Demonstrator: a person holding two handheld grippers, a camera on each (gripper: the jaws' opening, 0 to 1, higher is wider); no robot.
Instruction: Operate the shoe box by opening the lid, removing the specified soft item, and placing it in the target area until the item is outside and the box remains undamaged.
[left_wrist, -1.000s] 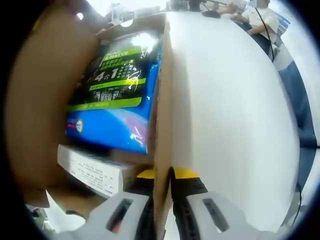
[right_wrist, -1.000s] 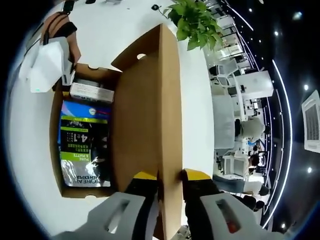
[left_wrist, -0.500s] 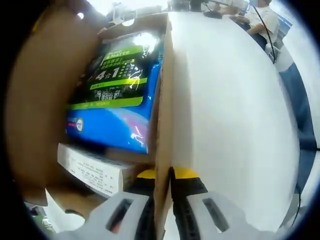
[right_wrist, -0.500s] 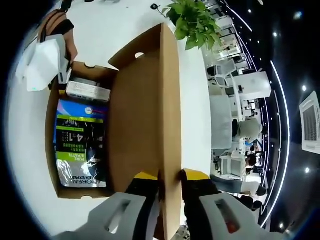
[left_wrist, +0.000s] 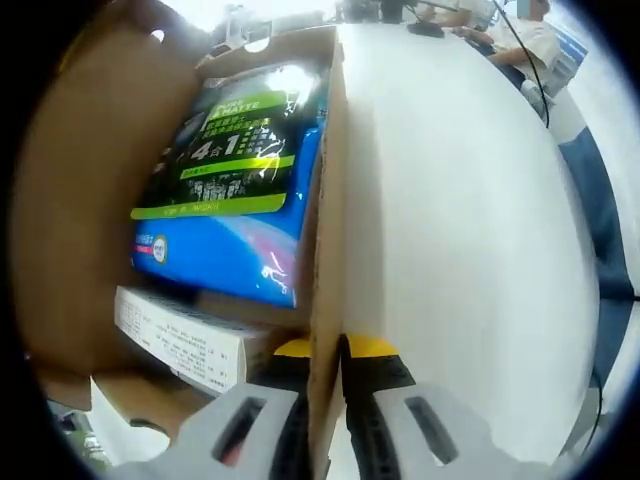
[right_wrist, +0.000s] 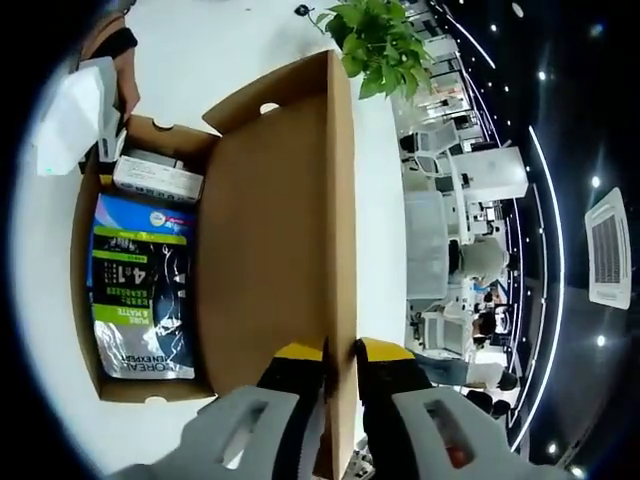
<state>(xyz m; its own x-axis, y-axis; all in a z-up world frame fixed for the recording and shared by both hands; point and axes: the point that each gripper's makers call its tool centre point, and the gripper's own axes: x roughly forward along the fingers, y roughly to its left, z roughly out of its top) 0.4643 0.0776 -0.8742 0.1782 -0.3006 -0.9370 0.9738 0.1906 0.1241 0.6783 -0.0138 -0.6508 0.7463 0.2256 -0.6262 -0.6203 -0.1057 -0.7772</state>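
Observation:
The brown shoe box (right_wrist: 88, 250) lies open on a white table. Inside lies a soft blue, green and black pack (left_wrist: 230, 190), seen too in the right gripper view (right_wrist: 140, 290), with a small white carton (left_wrist: 180, 340) beside it at one end. My left gripper (left_wrist: 325, 350) is shut on the box's side wall (left_wrist: 325, 200). In the right gripper view it (right_wrist: 105, 148) sits at the box's far end. My right gripper (right_wrist: 338, 352) is shut on the edge of the raised lid (right_wrist: 270, 250), which stands steeply over the box.
The white table (left_wrist: 470, 220) stretches wide beside the box. A potted green plant (right_wrist: 375, 40) stands beyond the lid. A person's hand (right_wrist: 115, 45) holds the left gripper. People sit at the table's far end (left_wrist: 520, 40). Office furniture lies further off.
The right gripper view has shifted, and the lid has swung a little further up and back in my right gripper. The left gripper and the box's contents have stayed put.

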